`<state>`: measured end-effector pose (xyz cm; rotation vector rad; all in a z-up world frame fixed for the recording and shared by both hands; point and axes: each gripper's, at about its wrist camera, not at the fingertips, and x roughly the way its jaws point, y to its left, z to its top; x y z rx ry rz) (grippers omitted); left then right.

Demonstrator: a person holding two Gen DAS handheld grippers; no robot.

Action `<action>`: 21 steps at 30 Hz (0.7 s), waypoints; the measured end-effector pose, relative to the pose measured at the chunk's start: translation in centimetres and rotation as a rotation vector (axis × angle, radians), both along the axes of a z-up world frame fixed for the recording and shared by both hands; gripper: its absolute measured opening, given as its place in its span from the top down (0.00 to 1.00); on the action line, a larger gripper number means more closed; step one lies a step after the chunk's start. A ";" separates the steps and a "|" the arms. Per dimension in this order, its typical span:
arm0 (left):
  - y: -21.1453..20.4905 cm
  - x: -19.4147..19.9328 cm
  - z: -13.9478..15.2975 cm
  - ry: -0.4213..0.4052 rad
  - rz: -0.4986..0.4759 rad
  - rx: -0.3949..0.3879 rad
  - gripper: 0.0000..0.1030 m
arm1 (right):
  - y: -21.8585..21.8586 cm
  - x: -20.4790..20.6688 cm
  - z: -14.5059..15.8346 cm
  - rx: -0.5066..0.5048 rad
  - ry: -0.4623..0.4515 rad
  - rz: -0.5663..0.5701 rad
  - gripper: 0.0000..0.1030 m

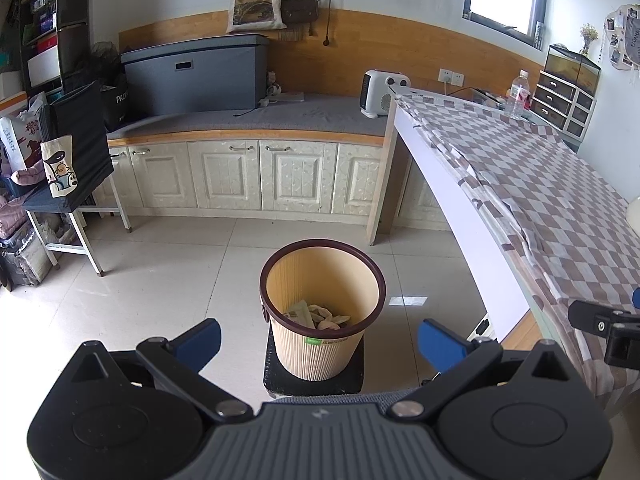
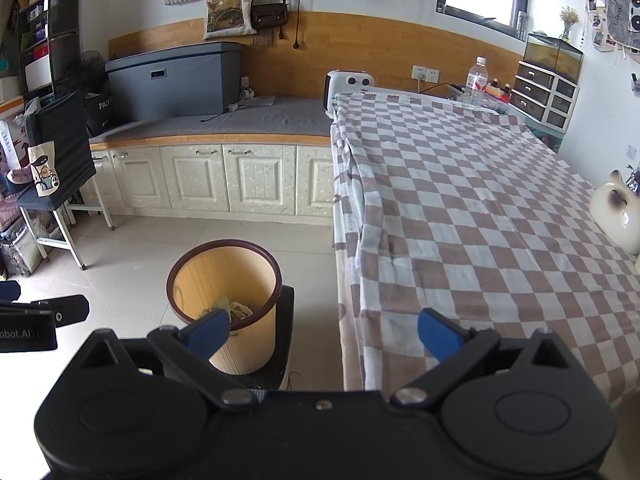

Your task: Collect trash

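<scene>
Left wrist cam first: my left gripper (image 1: pixel 319 342) is spread wide, nothing between the blue fingertips (image 1: pixel 200 342). Right ahead and below sits the beige ribbed wastebasket (image 1: pixel 322 312) with a dark brown rim, standing on a small black stool (image 1: pixel 314 380) on the tiled floor. Crumpled paper trash (image 1: pixel 318 314) lies at the bottom of the basket. The table with the brown-and-white checkered tablecloth (image 1: pixel 560 208) runs along the right side, with a water bottle (image 1: pixel 519 94) at its far end and a white space heater (image 1: pixel 382 94) just past the far left corner, on the grey-topped cabinet. A bit of my other gripper pokes in at the right edge.

Right wrist cam: my right gripper (image 2: pixel 324 332) is also released, wide apart and holding nothing, hanging over the near left edge of the table. The wastebasket (image 2: pixel 224 304) is down to the left, beside the table, and the left fingertip overlaps its rim in the picture. The tablecloth (image 2: pixel 480 220) looks bare across the middle; a white ceramic cat figurine (image 2: pixel 616 210) sits at the right edge.
</scene>
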<state>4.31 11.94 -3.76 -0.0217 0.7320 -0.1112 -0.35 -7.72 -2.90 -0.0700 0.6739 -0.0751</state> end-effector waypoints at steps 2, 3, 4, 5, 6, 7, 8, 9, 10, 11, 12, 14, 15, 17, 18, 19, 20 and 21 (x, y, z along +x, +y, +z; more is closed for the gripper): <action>-0.1 0.0 0.2 -0.002 -0.001 0.001 0.00 | 0.0 0.0 0.0 0.000 0.000 0.001 0.01; -0.1 0.0 0.2 -0.003 -0.001 0.001 0.00 | 0.0 0.0 0.0 0.000 -0.001 0.000 0.01; -0.2 -0.1 0.2 -0.005 -0.002 0.002 0.00 | 0.0 0.0 0.0 -0.001 -0.001 0.001 0.01; -0.1 -0.1 0.3 -0.006 -0.002 0.002 0.00 | 0.0 0.0 0.0 0.000 -0.002 0.000 0.01; -0.1 -0.1 0.3 -0.006 -0.003 0.002 0.00 | -0.1 -0.1 0.0 0.001 -0.001 0.000 0.02; -0.2 -0.1 0.4 -0.007 -0.004 0.002 0.00 | -0.1 0.0 0.0 0.002 -0.001 0.000 0.02; -0.2 -0.1 0.5 -0.007 -0.004 0.003 0.00 | -0.2 0.1 0.1 0.002 0.000 -0.001 0.01; -0.2 -0.1 0.5 -0.008 -0.004 0.003 0.00 | -0.3 0.1 0.3 0.003 0.000 -0.002 0.02; -0.2 -0.1 0.4 -0.008 -0.004 0.003 0.00 | -0.3 0.1 0.3 0.003 -0.001 -0.002 0.02; -0.2 -0.1 0.5 -0.009 -0.005 0.003 0.00 | -0.4 0.1 0.3 0.002 -0.001 -0.002 0.02; -0.3 -0.1 0.5 -0.009 -0.004 0.004 0.00 | -0.4 0.1 0.3 0.002 -0.001 -0.002 0.02; -0.3 -0.1 0.6 -0.011 -0.005 0.004 0.00 | -0.4 0.1 0.2 0.002 -0.001 -0.001 0.02; -0.3 -0.1 0.6 -0.012 -0.005 0.004 0.00 | -0.4 0.1 0.2 0.002 -0.001 -0.001 0.02; -0.3 -0.1 0.7 -0.015 -0.005 0.006 0.00 | -0.5 0.1 0.3 0.003 -0.002 -0.002 0.02; -0.3 -0.2 0.7 -0.015 -0.006 0.006 0.00 | -0.5 0.1 0.3 0.002 -0.002 -0.002 0.02; -0.3 -0.2 0.7 -0.016 -0.006 0.005 0.00 | -0.5 0.1 0.3 0.003 -0.001 -0.002 0.02; -0.3 -0.1 0.8 -0.017 -0.006 0.005 0.00 | -0.5 0.1 0.3 0.003 -0.002 -0.002 0.02; -0.3 -0.2 0.8 -0.018 -0.006 0.006 0.00 | -0.5 0.1 0.3 0.002 -0.003 -0.001 0.02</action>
